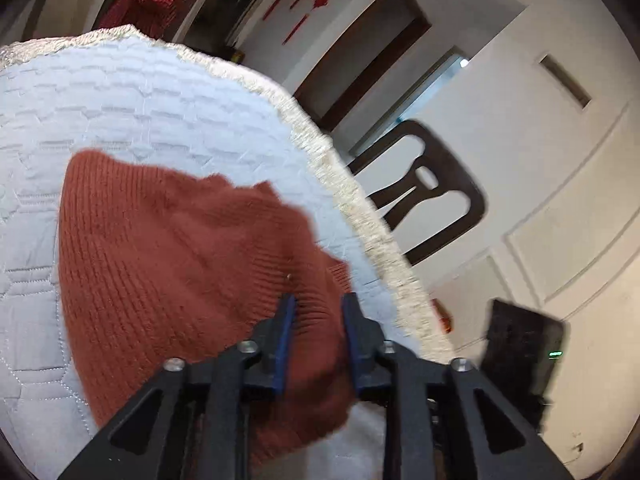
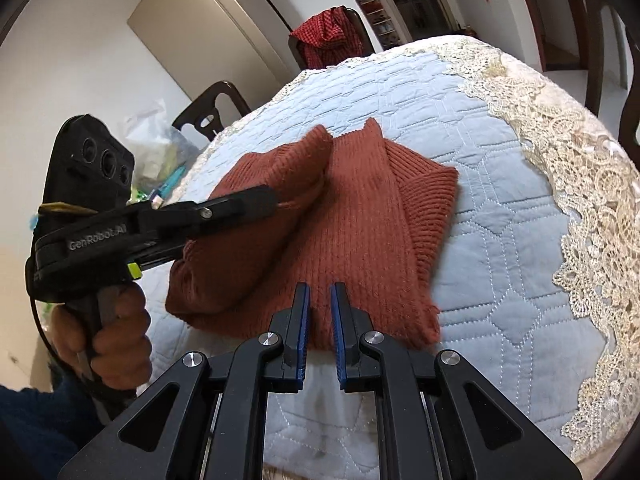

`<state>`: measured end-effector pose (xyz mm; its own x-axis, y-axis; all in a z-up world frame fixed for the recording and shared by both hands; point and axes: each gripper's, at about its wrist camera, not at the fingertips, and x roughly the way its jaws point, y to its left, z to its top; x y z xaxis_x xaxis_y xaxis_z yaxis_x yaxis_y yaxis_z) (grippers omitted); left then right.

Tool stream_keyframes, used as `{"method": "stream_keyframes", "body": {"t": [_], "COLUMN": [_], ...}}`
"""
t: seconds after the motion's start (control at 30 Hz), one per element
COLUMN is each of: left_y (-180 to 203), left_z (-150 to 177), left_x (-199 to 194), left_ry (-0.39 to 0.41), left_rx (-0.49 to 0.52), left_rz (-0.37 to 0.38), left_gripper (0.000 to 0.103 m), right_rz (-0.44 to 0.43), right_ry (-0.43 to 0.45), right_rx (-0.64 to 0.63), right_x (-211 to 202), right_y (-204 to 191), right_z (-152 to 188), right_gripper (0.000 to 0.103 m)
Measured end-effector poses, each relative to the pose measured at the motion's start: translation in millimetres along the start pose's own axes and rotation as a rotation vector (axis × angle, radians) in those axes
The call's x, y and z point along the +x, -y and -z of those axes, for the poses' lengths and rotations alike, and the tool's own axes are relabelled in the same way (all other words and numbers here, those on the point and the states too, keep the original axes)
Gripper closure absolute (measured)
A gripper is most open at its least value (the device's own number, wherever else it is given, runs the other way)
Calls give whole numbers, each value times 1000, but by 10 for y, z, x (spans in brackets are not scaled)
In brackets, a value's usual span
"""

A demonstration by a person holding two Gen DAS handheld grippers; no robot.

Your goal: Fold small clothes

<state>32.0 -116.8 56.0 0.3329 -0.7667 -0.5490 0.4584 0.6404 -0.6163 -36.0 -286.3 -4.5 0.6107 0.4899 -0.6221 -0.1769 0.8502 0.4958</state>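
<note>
A rust-red knit sweater (image 2: 320, 236) is seen lying partly folded on the quilted blue cover (image 2: 500, 240) of the tabletop, nearer its left edge than the lace-trimmed right edge. The left tool (image 1: 318, 304) is shown with its blue pads spread, the sweater's fabric lying between them without being pressed. In the right wrist view the left tool (image 2: 276, 200) is held by a hand (image 2: 116, 336) over the sweater's left side. The right tool (image 2: 320, 296) is held at the sweater's near edge, its pads parted by a narrow gap, nothing pinched.
</note>
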Motion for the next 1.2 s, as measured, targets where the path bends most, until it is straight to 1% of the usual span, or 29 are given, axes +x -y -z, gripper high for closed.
{"method": "stream_keyframes", "body": {"t": [0.03, 0.1, 0.13, 0.17, 0.2, 0.23, 0.27, 0.3, 0.37, 0.4, 0.47, 0.53, 0.63, 0.73, 0.87, 1.0, 1.07, 1.1, 1.13, 1.2], "left_y": [35, 72, 67, 29, -22, -86, -148, -220, -347, -396, -456, -421, -411, -422, -425, -413, -408, -408, -405, -393], "left_z": [-14, -30, -36, -37, -31, -27, -20, 6, 72, 112, 179, 212, 240, 260, 282, 279, 285, 285, 287, 275], "left_x": [-100, -304, -376, -454, -532, -584, -624, -641, -629, -607, -545, -477, -494, -468, -434, -413, -419, -418, -419, -417], "left_ry": [25, 84, 108, 130, 153, 168, 174, 172, 161, 153, 140, 146, 153, 150, 151, 152, 152, 152, 152, 147], "left_rx": [6, 38, 45, 47, 50, 49, 42, 32, 13, 6, -4, 10, 34, 51, 64, 78, 83, 85, 89, 97], "left_rz": [12, -2, -22, -52, -88, -120, -150, -170, -204, -218, -225, -236, -241, -251, -254, -259, -263, -264, -266, -270], "left_gripper": [64, 64, 64, 64, 64, 64, 64, 64, 64, 64, 64, 64, 64, 64, 64, 64, 64, 64, 64, 64], "right_rz": [-12, -35, -51, -81, -109, -133, -171, -198, -258, -272, -283, -292, -322, -322, -339, -298, -270, -258, -251, -237], "right_ry": [0, -5, -6, -6, -5, -6, -11, -15, -35, -42, -44, -38, -38, -43, -47, -77, -85, -90, -90, -85], "right_rx": [3, 12, 17, 24, 30, 35, 40, 45, 66, 79, 96, 112, 165, 225, 348, 363, 346, 342, 341, 329], "right_x": [-7, -20, -31, -53, -70, -83, -86, -87, -59, -38, 9, 52, 114, 182, 232, 336, 360, 377, 399, 396], "right_y": [11, 36, 40, 46, 50, 49, 31, 27, 21, 18, -9, -42, -73, -37, 95, 91, 68, 67, 67, 73], "right_z": [-3, -6, -1, 5, 8, 24, 40, 52, 73, 71, 41, -13, -110, -192, -240, -302, -326, -330, -335, -339], "right_gripper": [88, 85, 79, 71, 67, 57, 49, 47, 47, 47, 47, 47, 47, 47, 47, 48, 63, 66, 72, 75]}}
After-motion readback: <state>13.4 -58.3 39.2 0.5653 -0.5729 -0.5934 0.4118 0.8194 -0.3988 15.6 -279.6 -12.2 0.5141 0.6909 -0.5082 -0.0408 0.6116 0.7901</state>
